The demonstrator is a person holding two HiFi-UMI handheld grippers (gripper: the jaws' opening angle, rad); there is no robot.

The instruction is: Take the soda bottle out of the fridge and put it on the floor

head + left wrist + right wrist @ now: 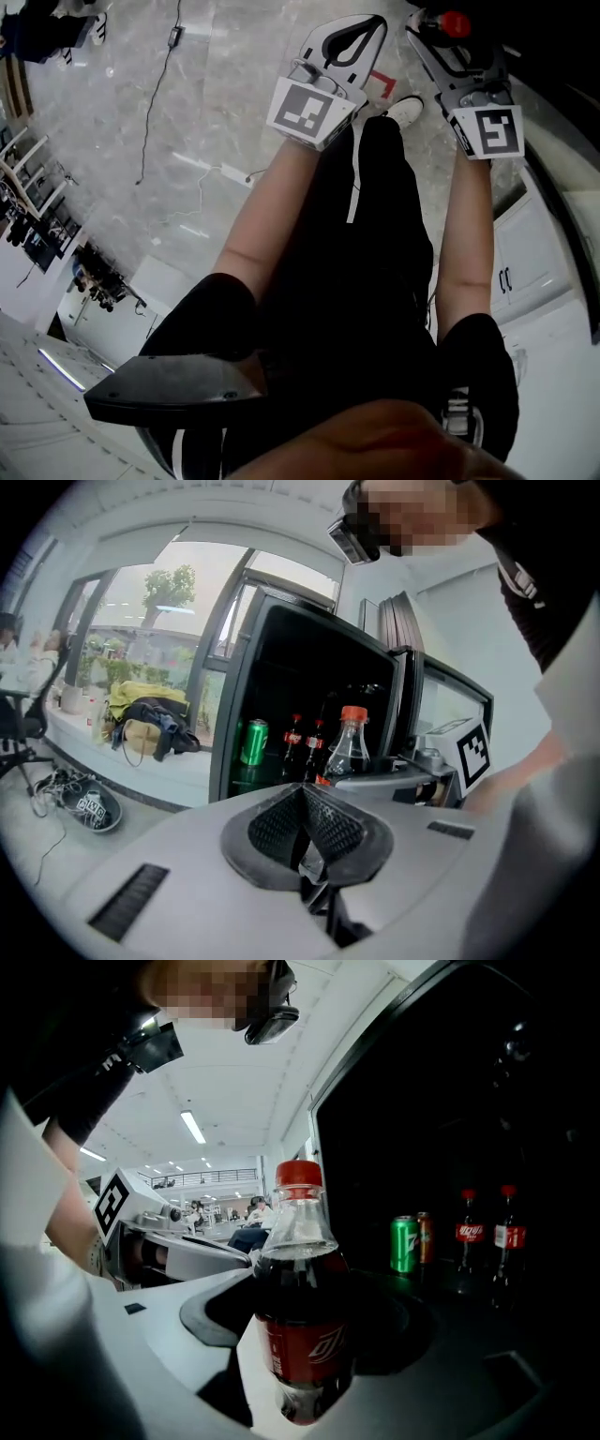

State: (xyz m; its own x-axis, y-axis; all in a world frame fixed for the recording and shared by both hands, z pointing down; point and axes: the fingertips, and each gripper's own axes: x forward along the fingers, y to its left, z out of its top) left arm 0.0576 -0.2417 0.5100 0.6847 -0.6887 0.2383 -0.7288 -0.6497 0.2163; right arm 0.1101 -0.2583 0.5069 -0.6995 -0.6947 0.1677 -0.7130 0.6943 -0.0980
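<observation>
The soda bottle (300, 1307), dark cola with a red label and red cap, stands upright between the jaws of my right gripper (305, 1358), which is shut on its body. In the head view only its red cap (456, 22) shows, at the tip of the right gripper (448, 42), above the floor. The left gripper (305, 829) is shut with nothing in it, its pads meeting in a V. It sits just left of the right one (427, 771), and the bottle (349, 747) shows beyond it. The open fridge (281, 696) is dark inside.
In the fridge stand a green can (404, 1243), an orange can beside it and two small cola bottles (469, 1224). The person's black-clad legs (366, 281) fill the middle of the head view. A cable (155, 103) runs over the marble floor. Bags and shoes (89, 803) lie by the window.
</observation>
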